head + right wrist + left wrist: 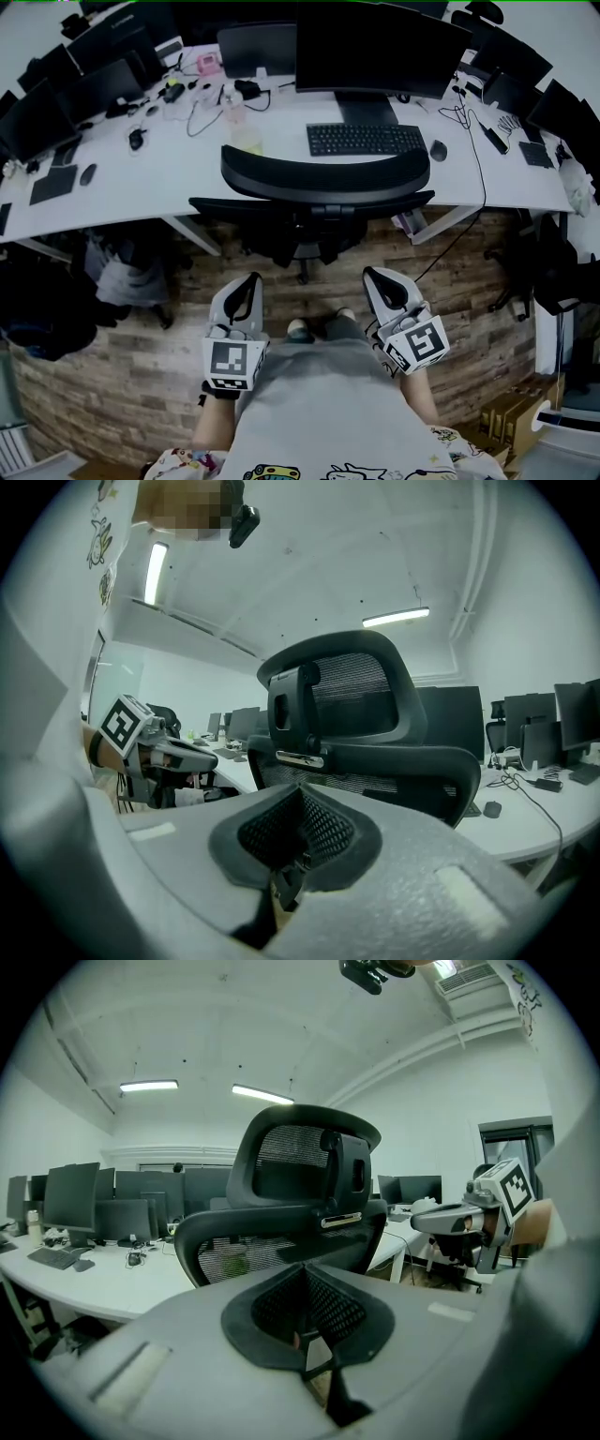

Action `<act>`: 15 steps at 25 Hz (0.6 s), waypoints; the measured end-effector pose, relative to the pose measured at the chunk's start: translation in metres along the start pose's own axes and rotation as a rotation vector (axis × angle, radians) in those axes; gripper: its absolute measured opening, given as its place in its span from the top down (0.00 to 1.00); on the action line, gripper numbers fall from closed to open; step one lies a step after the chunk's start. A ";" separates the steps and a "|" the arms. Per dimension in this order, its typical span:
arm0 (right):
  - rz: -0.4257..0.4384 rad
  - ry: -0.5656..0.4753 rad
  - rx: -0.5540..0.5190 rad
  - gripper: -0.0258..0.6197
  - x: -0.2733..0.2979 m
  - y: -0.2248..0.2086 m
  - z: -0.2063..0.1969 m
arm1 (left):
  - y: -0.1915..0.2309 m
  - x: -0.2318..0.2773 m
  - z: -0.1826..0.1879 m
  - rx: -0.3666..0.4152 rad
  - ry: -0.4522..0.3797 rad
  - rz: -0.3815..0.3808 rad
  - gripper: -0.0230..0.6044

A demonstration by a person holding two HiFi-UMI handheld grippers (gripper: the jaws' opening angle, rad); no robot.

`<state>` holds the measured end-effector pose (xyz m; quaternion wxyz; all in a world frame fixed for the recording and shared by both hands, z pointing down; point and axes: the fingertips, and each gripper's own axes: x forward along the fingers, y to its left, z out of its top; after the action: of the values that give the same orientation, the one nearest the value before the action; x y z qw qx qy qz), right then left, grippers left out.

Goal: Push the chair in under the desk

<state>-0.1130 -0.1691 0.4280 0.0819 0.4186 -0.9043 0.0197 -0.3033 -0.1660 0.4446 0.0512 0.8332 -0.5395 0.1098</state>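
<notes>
**Two closed hand-held grippers, chair ahead at the worktop**

Both hand-held grippers have their jaws pressed together, and nothing is held between them. The left hand-held gripper and the right hand-held gripper are held side by side in front of the person's grey shirt. They point nearly level toward the chair, one toward each side of its back. Neither touches it: in the head view a strip of wood-patterned floor shows between the jaw tips and the chair.

The chair is black, with a mesh back and a curved headrest. It faces the white worktop, its backrest close to the worktop's near edge. How far the seat reaches underneath cannot be told.

On the worktop straight beyond the chair lie a black keyboard and a mouse, with a dark monitor behind them. More monitors line the worktop on both sides.
</notes>
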 end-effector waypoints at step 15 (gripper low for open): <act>-0.026 -0.035 -0.029 0.96 -0.004 -0.001 0.010 | 0.005 -0.005 0.014 0.024 -0.049 0.008 0.95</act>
<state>-0.1109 -0.1681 0.4175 0.0726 0.4293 -0.9002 -0.0018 -0.3080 -0.1661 0.4298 0.0275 0.8339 -0.5428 0.0960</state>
